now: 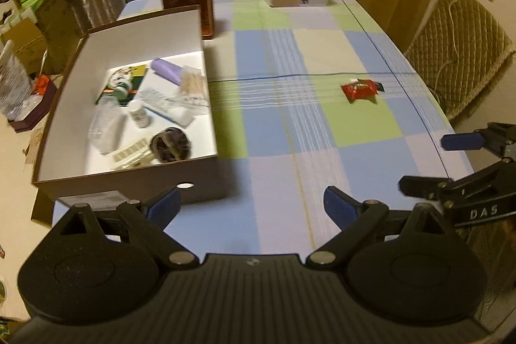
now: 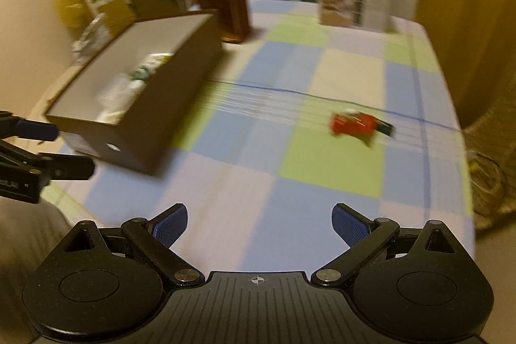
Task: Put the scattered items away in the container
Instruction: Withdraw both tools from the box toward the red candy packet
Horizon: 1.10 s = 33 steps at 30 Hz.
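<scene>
Red snack packet (image 2: pixel 353 124) lies mid-right on the desk (image 2: pixel 322 189), well apart from the box (image 2: pixel 167 105). Looks light, crinkly, slippery; I'd pinch its middle. My right hand-held gripper (image 2: pixel 259 226) and left hand-held gripper (image 1: pixel 253 208) both spread wide, empty.

The letters "DAS" stood in pale print on the black body of the right gripper (image 1: pixel 458 163); other labels were too blurred to read.
</scene>
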{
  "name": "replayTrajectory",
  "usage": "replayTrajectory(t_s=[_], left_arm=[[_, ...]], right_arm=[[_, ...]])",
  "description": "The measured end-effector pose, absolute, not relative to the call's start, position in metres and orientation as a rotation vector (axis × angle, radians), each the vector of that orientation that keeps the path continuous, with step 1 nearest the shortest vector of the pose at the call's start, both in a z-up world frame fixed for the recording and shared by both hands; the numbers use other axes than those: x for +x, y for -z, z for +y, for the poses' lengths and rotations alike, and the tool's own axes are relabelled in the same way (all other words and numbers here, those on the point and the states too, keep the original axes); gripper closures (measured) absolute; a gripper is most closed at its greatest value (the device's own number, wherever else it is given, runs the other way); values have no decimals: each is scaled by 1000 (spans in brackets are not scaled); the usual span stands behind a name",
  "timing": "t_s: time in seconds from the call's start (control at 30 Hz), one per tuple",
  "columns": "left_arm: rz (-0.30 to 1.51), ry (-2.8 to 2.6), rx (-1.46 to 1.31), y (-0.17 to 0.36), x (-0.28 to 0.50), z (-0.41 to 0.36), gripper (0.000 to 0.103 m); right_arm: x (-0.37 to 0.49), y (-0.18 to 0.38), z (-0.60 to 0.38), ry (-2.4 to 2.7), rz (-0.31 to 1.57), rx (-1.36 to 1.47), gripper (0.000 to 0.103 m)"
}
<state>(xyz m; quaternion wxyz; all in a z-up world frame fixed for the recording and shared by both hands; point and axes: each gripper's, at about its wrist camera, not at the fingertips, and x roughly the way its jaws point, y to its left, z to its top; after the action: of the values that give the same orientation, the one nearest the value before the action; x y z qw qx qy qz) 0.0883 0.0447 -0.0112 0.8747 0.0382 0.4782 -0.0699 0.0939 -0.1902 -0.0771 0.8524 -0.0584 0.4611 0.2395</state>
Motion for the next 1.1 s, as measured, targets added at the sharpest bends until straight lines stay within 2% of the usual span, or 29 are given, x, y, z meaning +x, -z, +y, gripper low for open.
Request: replayTrajectory(t_s=[0.3,0.6,0.77,0.87,1.0,1.1], left_arm=[[1055,220,89,39,106,3,10],[1026,379,214,63,139,-47,11],[965,520,370,73,167,-88,16],[916,595,447,80,188,-112,24],[889,637,489,100,219,-136,33],[863,647,518,114,240,-151,34]], right_arm=[[94,96,-238,-358,1017,-74,2],[123,118,-281,-234,1087,2,2],[158,126,-311,-174,1106,53,2],[183,131,-330,-164,1136,144,2],[212,134,-343,-110,1110,107,2],[228,139,-354,-62,1079,134,2]])
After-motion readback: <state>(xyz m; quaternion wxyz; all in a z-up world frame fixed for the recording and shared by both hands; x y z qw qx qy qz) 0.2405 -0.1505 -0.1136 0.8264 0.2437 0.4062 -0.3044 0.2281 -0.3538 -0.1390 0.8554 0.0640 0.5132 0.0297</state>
